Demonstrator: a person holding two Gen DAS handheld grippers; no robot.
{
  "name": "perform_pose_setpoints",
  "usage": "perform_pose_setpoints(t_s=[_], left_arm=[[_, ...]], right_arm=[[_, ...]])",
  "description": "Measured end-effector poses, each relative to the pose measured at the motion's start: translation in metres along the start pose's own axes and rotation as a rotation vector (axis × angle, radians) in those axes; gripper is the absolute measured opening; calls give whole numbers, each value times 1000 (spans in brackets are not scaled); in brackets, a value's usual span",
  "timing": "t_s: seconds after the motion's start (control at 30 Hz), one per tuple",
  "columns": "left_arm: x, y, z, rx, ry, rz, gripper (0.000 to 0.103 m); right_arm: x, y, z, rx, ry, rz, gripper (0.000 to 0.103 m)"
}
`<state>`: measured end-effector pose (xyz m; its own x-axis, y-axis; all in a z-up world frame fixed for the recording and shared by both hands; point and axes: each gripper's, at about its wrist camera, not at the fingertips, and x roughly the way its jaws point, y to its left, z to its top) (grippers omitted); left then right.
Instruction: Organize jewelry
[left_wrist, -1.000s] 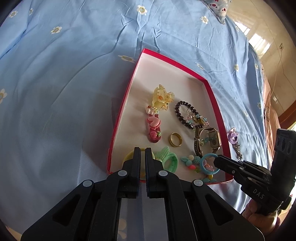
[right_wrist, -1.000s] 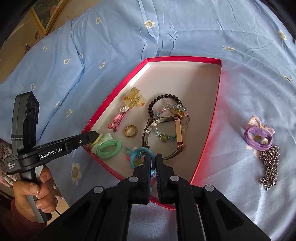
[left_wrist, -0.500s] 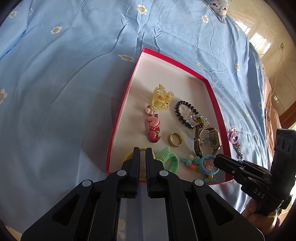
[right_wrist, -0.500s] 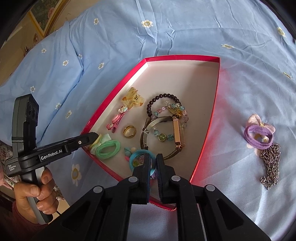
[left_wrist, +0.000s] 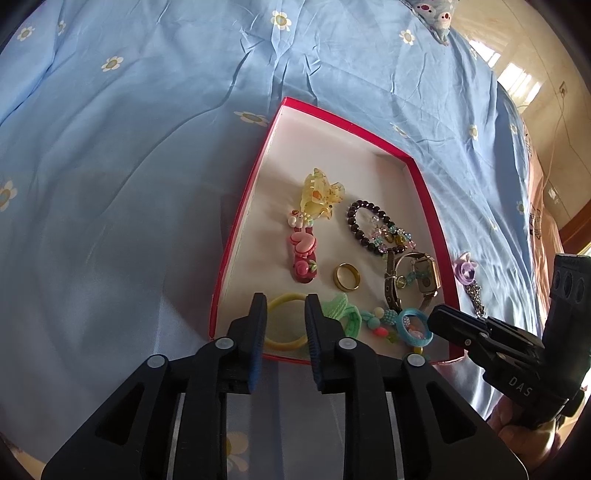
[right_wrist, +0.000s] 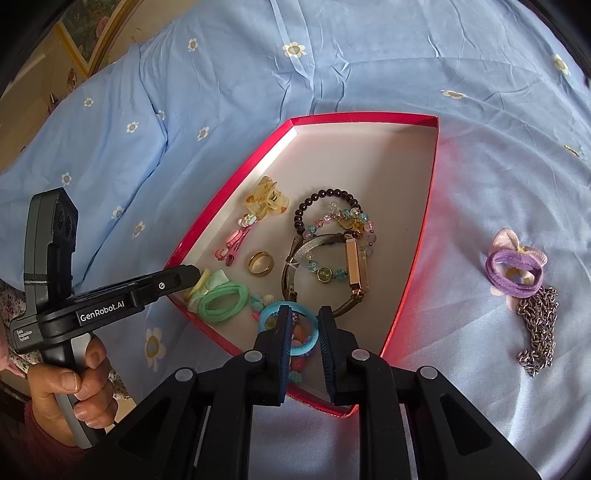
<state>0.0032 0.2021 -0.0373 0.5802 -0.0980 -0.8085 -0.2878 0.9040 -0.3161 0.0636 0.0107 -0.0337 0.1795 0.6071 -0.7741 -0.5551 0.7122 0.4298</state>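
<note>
A red-rimmed box (left_wrist: 242, 225) (right_wrist: 421, 236) lies on the blue bedsheet and holds jewelry: a yellow claw clip (left_wrist: 321, 194), a pink clip (left_wrist: 303, 253), a gold ring (left_wrist: 347, 277) (right_wrist: 260, 263), a dark bead bracelet (left_wrist: 365, 221), a watch (right_wrist: 354, 267), green tie (right_wrist: 221, 302), yellow tie (left_wrist: 284, 325) and a blue ring (right_wrist: 291, 326) (left_wrist: 415, 326). My left gripper (left_wrist: 284, 317) is open over the yellow tie at the box's near edge. My right gripper (right_wrist: 301, 328) is open, fingers either side of the blue ring.
A purple hair tie with a bow (right_wrist: 513, 271) and a silver chain (right_wrist: 537, 325) lie on the sheet right of the box; both also show in the left wrist view (left_wrist: 467, 271). The sheet is wrinkled all round. A wooden floor shows at the far right (left_wrist: 535, 55).
Both grippers have opened: each was shut half a second ago and now has a clear gap. The blue ring has been let go and lies in the box.
</note>
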Motion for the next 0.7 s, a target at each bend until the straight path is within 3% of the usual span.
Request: perform_pose_setpoints(t_s=[0.13,0.23,0.37,0.53,0.7], left_arm=[[-3,-2,-1,5,-6,1,28],[-6,-3,-2,12,-12,11,32],[-11,-4,-3,9,-29,2,48],[-18,-4,-4,4,-51,-11,57],[-25,-3,-7,-2,-66,-13,66]], right_arm=[[-3,1,0,-2,-10,-2,28],[-7,1,0,-1,-18,-4,29],[-11,1,-1,2,-30,-4,32],[-19,0,-3,1,-60,-9,48],[-26,0,-4,1,-87,-12,57]])
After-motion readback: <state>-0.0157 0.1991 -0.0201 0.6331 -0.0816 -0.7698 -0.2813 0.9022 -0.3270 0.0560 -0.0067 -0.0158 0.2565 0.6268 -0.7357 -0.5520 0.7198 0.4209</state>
